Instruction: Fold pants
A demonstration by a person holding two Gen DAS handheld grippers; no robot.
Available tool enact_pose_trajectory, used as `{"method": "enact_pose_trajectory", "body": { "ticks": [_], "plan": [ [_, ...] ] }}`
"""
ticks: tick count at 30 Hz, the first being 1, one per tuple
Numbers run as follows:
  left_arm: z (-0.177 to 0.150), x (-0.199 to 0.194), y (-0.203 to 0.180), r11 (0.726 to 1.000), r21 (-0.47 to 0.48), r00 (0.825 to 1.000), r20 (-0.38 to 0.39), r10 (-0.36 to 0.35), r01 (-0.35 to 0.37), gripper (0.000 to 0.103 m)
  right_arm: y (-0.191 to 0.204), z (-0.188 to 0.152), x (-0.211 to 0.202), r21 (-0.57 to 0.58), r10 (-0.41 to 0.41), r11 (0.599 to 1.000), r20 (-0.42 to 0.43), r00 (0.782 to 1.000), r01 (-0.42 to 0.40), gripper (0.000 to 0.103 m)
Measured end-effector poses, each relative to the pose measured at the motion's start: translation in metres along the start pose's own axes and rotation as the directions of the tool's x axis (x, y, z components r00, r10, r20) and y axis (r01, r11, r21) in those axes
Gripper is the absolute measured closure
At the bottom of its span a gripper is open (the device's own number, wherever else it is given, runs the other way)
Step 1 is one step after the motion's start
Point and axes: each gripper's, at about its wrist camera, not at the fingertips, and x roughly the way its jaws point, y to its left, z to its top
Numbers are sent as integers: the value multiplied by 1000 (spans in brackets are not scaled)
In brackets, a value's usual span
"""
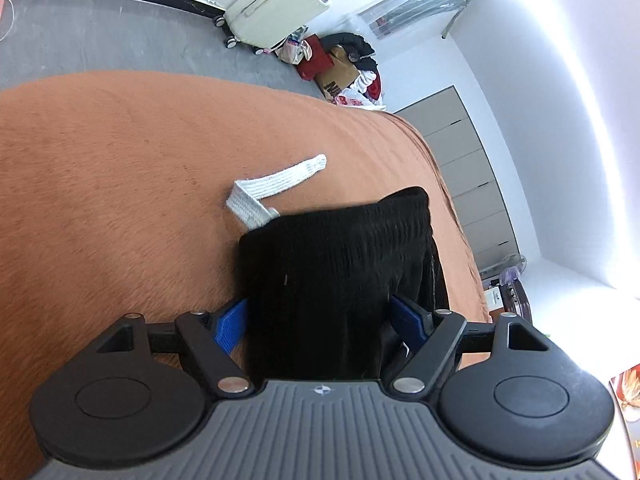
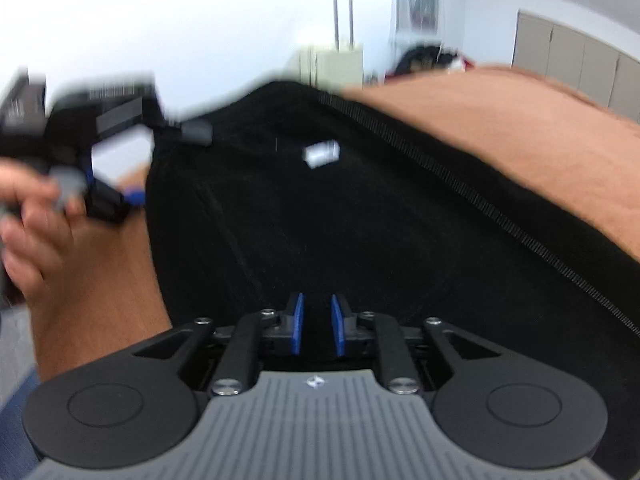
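While both wrist views are partly blurred, the main relations read clearly. The black pants (image 1: 336,280) lie on an orange-brown blanket (image 1: 120,200) that covers a bed.

Left wrist view: the left gripper (image 1: 320,320) has its blue pads (image 1: 230,326) spread wide, one on each side of a thick bunched fold of the pants. The fabric fills the gap between the jaws; whether the pads press it or only flank it, I cannot tell. Ahead of the jaws and to their left, a white drawstring (image 1: 276,184) comes out from under the pants edge and lies bent on the blanket. Far ahead of the jaws, past the blanket edge, a cream suitcase (image 1: 276,8) stands on grey floor (image 1: 100,32); to its right sits a pile of bags and clothes (image 1: 344,68), and further right a grey wardrobe (image 1: 472,168) against the wall.

Right wrist view: at far left of the jaws, the person's left hand (image 2: 36,216) holds the left gripper at the pants edge, heavily blurred. The right gripper (image 2: 318,328) has its jaws drawn close together, blue pads (image 2: 297,324) nearly parallel with black fabric between them, so it is clamped on the pants. The pants spread ahead of the jaws and out to their right, with a ribbed seam (image 2: 460,188) running diagonally. A small white tag (image 2: 322,153) shows on the fabric ahead of the jaws. The blanket shows to the right of the seam.
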Motion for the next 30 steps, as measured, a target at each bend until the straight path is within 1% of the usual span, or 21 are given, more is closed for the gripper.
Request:
{"method": "enact_pose_trajectory", "body": {
  "ticks": [1, 4, 7, 8, 9, 10, 12, 14, 15, 19, 23, 26, 28, 29, 30],
  "plan": [
    [0, 1, 1, 1000, -8, 1000, 3, -3, 3, 14, 0, -3, 5, -6, 1, 1000, -23, 1000, -1, 90],
    [-4, 1, 7, 1000, -23, 1000, 27, -12, 13, 14, -2, -8, 8, -1, 1, 1000, -21, 1000, -1, 90],
    [-7, -2, 7, 999, -32, 999, 44, -15, 17, 33, -3, -10, 5, 4, 0, 1000, -12, 1000, 0, 90],
    [-8, -5, 8, 999, -33, 999, 47, -17, 19, 38, -5, -11, 8, 11, 3, 1000, -8, 1000, -3, 90],
    [-8, -8, 8, 999, -28, 998, 52, -23, 25, 40, -7, -11, 8, 26, 12, 1000, -3, 1000, -12, 90],
    [-9, -10, 6, 999, -18, 998, 55, -29, 30, 44, -13, -14, 1, 44, 22, 999, 4, 1000, -22, 91],
    [-10, -15, -2, 999, 28, 997, 66, -40, 38, 48, -24, -20, -3, 100, 53, 993, 26, 998, -56, 91],
    [-10, -18, -16, 993, 109, 996, 75, -52, 44, 52, -35, -23, -5, 167, 89, 981, 46, 995, -96, 91],
    [-10, -21, -26, 987, 155, 996, 75, -53, 41, 53, -39, -24, -7, 192, 103, 975, 53, 993, -112, 91],
    [-11, -23, -54, 967, 254, 996, 74, -46, 25, 54, -53, -28, -14, 286, 141, 945, 74, 987, -156, 90],
    [-23, -25, -86, 924, 382, 994, 94, -46, 7, 55, -59, -34, -19, 334, 150, 926, 98, 984, -174, 89],
    [-38, -28, -111, 874, 485, 992, 101, -71, 13, 55, -62, -41, -23, 363, 160, 912, 116, 980, -191, 84],
    [-51, -29, -127, 830, 558, 991, 101, -88, 17, 55, -65, -46, -28, 384, 160, 901, 131, 978, -199, 80],
    [-59, -30, -136, 801, 599, 990, 98, -98, 20, 55, -66, -49, -32, 394, 154, 898, 138, 979, -196, 79],
    [-65, -29, -143, 777, 629, 990, 93, -106, 24, 55, -68, -52, -35, 403, 146, 895, 145, 979, -193, 78]
  ]
}}
